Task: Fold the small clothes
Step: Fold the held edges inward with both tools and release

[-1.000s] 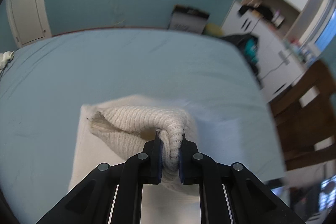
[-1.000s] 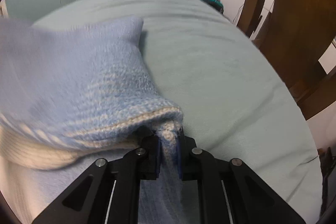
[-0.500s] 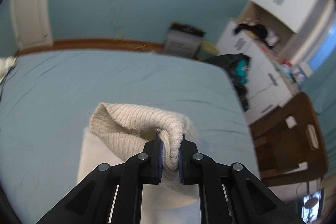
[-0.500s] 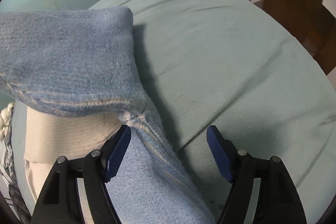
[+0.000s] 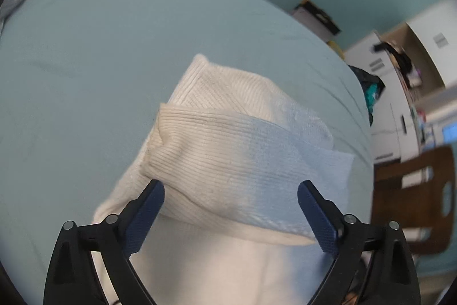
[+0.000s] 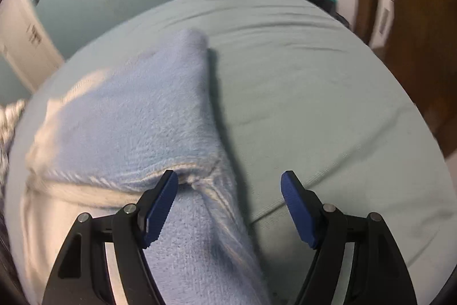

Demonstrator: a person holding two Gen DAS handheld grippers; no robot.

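Both tools, left tool (image 5: 230, 207) and right tool (image 6: 229, 197), just spread off the folded knit garment (image 5: 228, 150); lift straight clear above it without snagging

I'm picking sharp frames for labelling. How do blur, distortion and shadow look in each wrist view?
Left wrist view: fisheye bends the bed edge; the cupboards smear, while the knit garment is fairly sharp. Right wrist view: the garment's far end is soft with motion blur, and it casts a dark shadow on the sheet.
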